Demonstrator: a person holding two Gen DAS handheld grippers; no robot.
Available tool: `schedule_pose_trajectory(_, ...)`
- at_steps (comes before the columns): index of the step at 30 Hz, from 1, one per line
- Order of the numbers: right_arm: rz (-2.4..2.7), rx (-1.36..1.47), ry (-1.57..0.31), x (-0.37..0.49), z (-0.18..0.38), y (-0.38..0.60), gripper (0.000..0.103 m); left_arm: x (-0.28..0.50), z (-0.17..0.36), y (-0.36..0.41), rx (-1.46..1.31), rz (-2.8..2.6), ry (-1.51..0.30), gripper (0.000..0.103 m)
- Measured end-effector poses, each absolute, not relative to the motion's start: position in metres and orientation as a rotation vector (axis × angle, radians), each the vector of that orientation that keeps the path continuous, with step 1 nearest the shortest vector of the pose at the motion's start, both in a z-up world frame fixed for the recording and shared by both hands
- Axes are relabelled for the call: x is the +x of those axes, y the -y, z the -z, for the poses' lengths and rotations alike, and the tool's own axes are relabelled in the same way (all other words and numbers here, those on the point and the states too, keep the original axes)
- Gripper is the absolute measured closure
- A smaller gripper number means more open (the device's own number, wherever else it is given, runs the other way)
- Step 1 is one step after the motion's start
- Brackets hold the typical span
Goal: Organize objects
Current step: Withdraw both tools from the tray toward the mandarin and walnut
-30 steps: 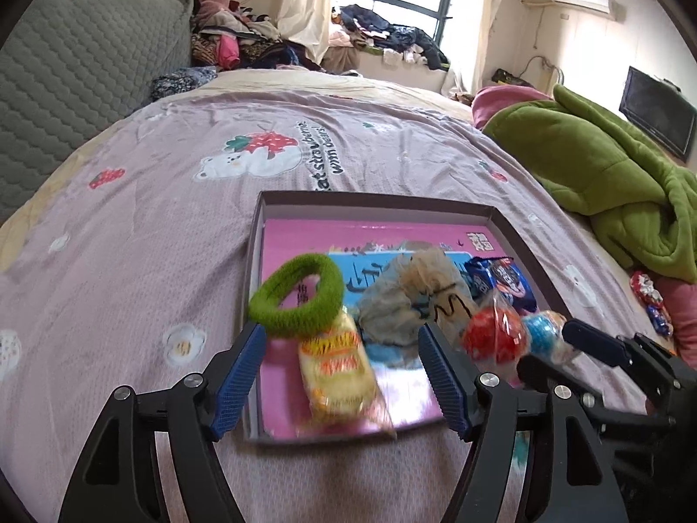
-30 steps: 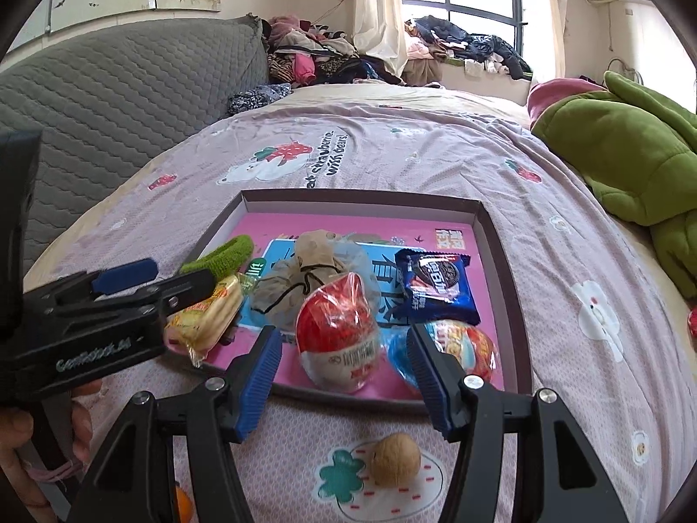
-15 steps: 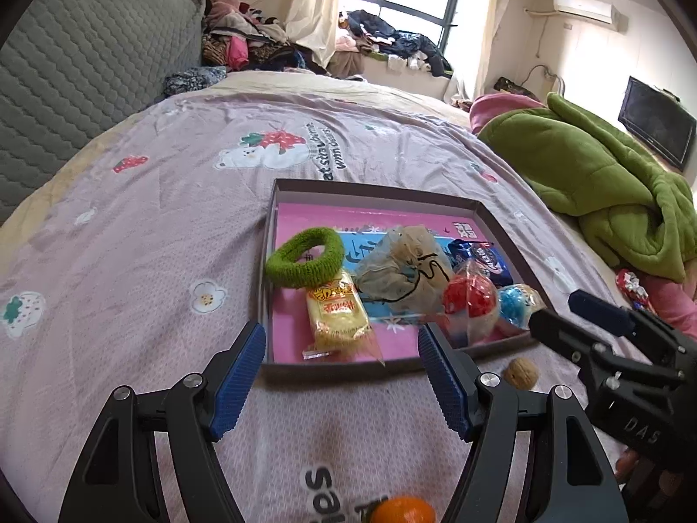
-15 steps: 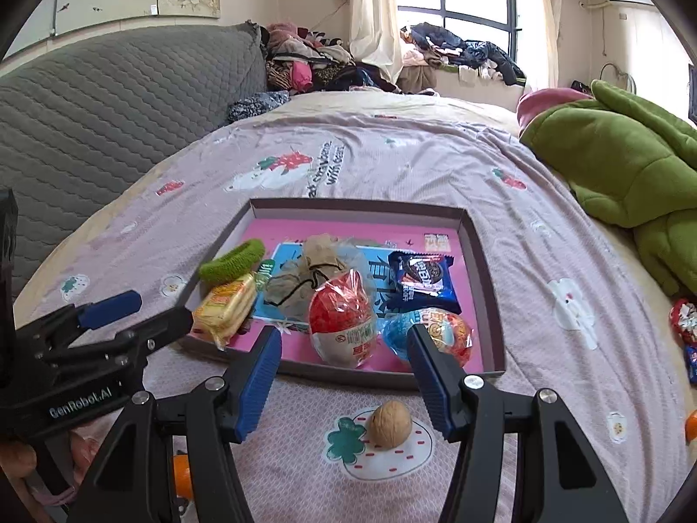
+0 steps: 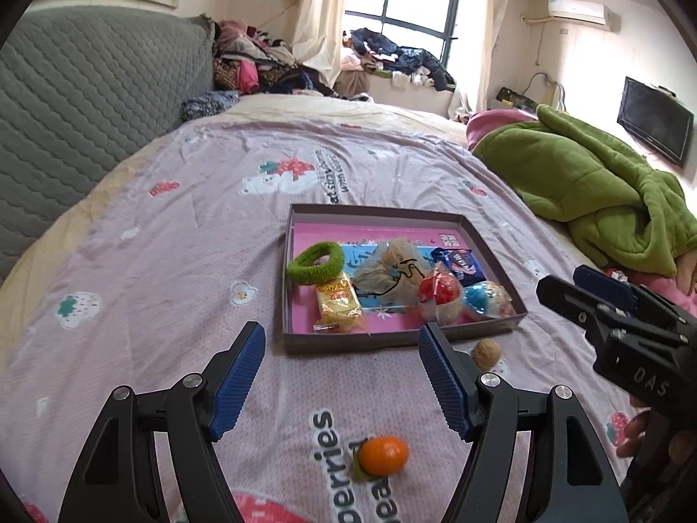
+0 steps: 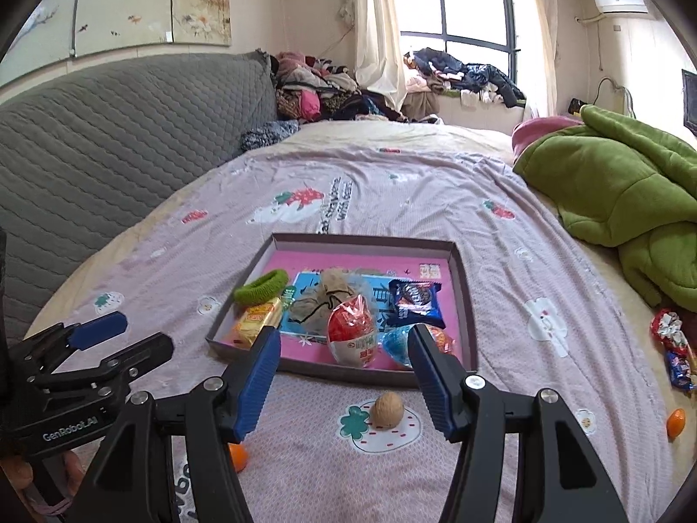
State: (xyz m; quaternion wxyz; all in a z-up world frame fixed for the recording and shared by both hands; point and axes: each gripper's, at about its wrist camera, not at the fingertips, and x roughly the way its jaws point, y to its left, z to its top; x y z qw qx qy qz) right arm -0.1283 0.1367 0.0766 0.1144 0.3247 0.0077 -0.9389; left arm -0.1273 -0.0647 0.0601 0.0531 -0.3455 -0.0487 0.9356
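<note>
A shallow box tray [image 5: 394, 342] [image 6: 361, 375] with a pink floor lies on the bed. It holds a green hair tie [image 5: 314, 263], a yellow snack pack [image 5: 339, 303], a crumpled bag [image 5: 392, 271], a red egg toy [image 6: 352, 331], a blue egg toy [image 5: 484, 298] and a blue cookie pack [image 6: 414, 303]. A walnut [image 6: 387, 409] [image 5: 486, 353] lies on the sheet just before the tray. A small orange [image 5: 383, 455] lies nearer. My left gripper [image 5: 342, 381] is open and empty above the orange. My right gripper [image 6: 344, 377] is open and empty above the walnut.
A green blanket [image 5: 610, 200] is heaped on the bed's right. A grey quilted headboard [image 6: 109, 130] runs along the left. Wrapped candies [image 6: 673, 348] and a second small orange [image 6: 676, 422] lie at the right. Another orange [image 6: 238, 456] shows under my right gripper's left finger.
Both grippers have pulled back from the tray toward me and risen. The walnut and the orange have come into view in front of the tray. Both stay open.
</note>
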Motion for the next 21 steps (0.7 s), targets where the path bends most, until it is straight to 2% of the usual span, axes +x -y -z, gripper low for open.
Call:
schedule_pose_trajectory(6, 2.747, 0.942, -0.039, -0.108, -0.083, -0.150, 0.039, -0.094, -0.067, 0.059, -1.063, -2.852, 0.106, 0.028)
schedule_pose_trajectory(21, 2.742, 1.035, -0.058, -0.079, -0.051, -0.175, 0.039, -0.051, -0.027, 0.023, -1.178, -2.797, 0.024, 0.028)
